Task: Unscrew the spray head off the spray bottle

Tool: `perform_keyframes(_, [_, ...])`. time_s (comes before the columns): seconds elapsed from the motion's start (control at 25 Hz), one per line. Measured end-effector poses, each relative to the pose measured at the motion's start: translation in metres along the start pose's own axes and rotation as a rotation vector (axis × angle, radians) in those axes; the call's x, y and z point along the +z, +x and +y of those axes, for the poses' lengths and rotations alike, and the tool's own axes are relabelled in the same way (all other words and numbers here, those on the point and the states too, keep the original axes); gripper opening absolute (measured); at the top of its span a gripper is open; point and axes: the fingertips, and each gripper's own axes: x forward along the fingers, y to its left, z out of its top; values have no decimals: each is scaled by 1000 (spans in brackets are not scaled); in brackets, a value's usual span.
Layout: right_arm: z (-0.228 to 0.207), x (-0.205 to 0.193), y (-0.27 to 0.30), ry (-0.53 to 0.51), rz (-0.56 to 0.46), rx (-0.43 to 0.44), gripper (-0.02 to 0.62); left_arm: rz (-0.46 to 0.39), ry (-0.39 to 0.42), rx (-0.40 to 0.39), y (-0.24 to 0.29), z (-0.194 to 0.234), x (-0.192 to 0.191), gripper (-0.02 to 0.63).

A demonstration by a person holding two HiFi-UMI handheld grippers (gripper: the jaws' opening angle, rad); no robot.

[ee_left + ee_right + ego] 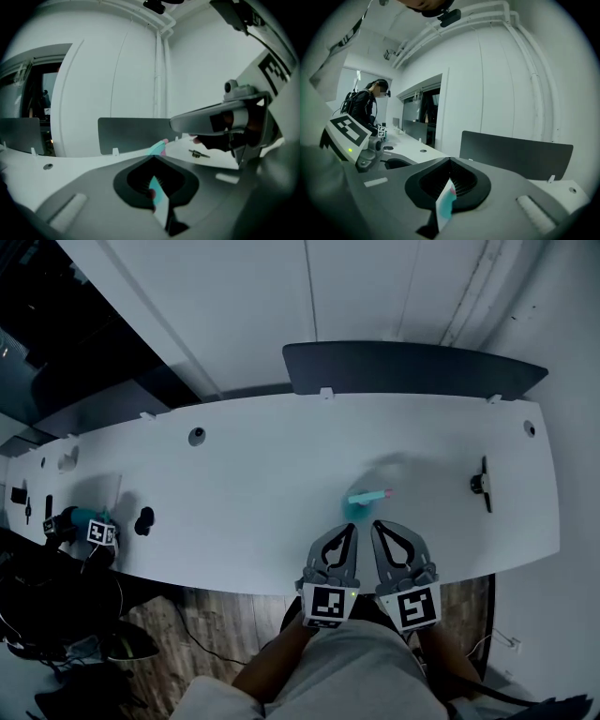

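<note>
Both hand-held grippers are hovering side by side over the near edge of the table [234,484] - the left hand-held gripper [349,532] with its jaws pressed fully together and nothing between them, the right hand-held gripper [380,529] just the same, closed and empty. The spray bottle [367,499] is sitting on the table just beyond the two tips, teal with a pink tip pointing toward the right of the head view; whether it is standing or lying I cannot tell. In both gripper views it is peeking through the slit of the closed jaws [158,196] [446,202], so each is aiming at it.

Here is the worry: with the jaws closed this near, any push forward is likely to nudge the bottle rather than take it - it looks light and could skid or roll away. Next risk, to my eye: if only the spray head is being clamped while the body is going unheld, the whole bottle will probably spin instead of unscrewing. And pinching too near the pink tip could slip off.
</note>
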Motion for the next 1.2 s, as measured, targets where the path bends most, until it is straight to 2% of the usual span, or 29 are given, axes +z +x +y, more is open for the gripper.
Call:
perform_keyframes(0.16, [6, -18, 7, -61, 136, 52, 0, 47, 3, -71, 8, 8, -17, 2])
perform_keyframes(0.28, [6, -24, 14, -69, 184, 53, -1, 67, 2, -109, 15, 15, -27, 2])
perform_keyframes(0.4, [4, -26, 20, -83, 200, 66, 0, 82, 5, -124, 23, 15, -33, 2])
perform_keyframes(0.6, [6, -29, 24, -58, 183, 121, 0, 106, 21, -98, 32, 13, -39, 2])
perform_keyframes(0.76, [12, -28, 23, -64, 174, 192, 0, 156, 59, -74, 31, 13, -46, 2])
perform_keyframes(0.84, [11, -28, 24, -52, 172, 200, 0, 198, 73, -94, 35, 14, -54, 3])
perform_keyframes(0.88, [11, -28, 24, -50, 168, 201, 0, 227, 71, -120, 38, 12, -60, 111])
perform_keyframes(0.92, [11, -27, 23, -51, 166, 201, 0, 255, 64, -147, 40, 9, -66, 286])
perform_keyframes(0.96, [10, -28, 22, -51, 167, 201, 0, 277, 58, -167, 41, 6, -71, 330])
perform_keyframes(1.08, [8, -32, 17, -42, 177, 197, 0, 307, 67, -192, 44, 0, -82, 388])
perform_keyframes(1.2, [3, -33, 13, -34, 175, 179, 0, 313, 82, -208, 52, -4, -84, 390])
